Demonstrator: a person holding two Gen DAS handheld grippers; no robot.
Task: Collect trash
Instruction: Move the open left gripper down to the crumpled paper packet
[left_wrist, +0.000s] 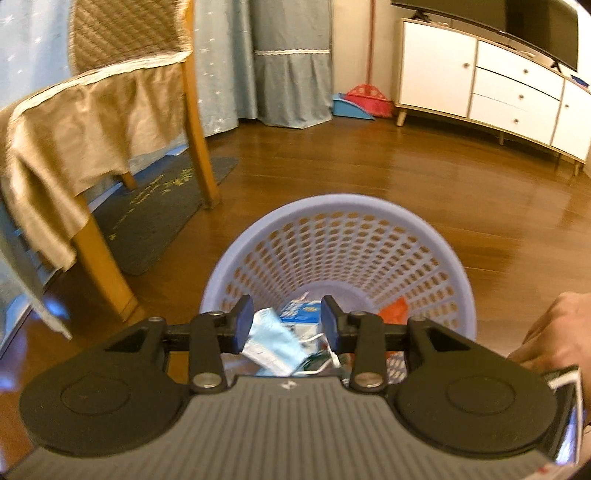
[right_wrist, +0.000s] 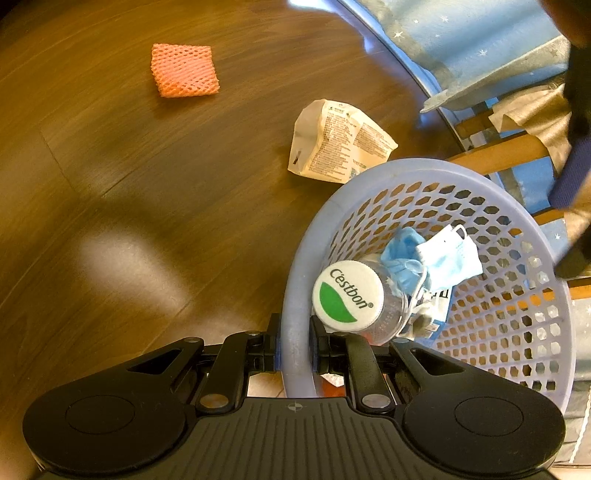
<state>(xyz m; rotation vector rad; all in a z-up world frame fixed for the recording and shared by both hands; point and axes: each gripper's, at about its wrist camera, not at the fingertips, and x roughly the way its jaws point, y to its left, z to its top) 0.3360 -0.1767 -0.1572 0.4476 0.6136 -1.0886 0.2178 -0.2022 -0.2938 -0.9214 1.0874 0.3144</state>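
Your left wrist view takes in the room: brown wooden floor, a white drawer cabinet with a dark screen on it, a wooden chair draped in tan cloth, and a red broom with a blue dustpan by the curtain. Your right wrist view looks more steeply down and shows floor litter the other misses: a crumpled cream printed paper packet just beside the basket and an orange foam net sleeve well apart from it.

The lavender perforated plastic basket stands upright on the floor, mouth up. Your left gripper hangs over its mouth, angled downward, jaws spread and pressing on nothing; a light blue face mask shows between them, lying in the basket. Your right gripper has its jaws pinching the near rim of the basket, one inside, one outside. Your right hand shows at the left view's edge.

Inside, a clear plastic bottle with a white-and-green cap leans against the wall, long axis tilted, cap towards the right camera. Blue gloves, the mask and a blue-and-white carton lie beside it.
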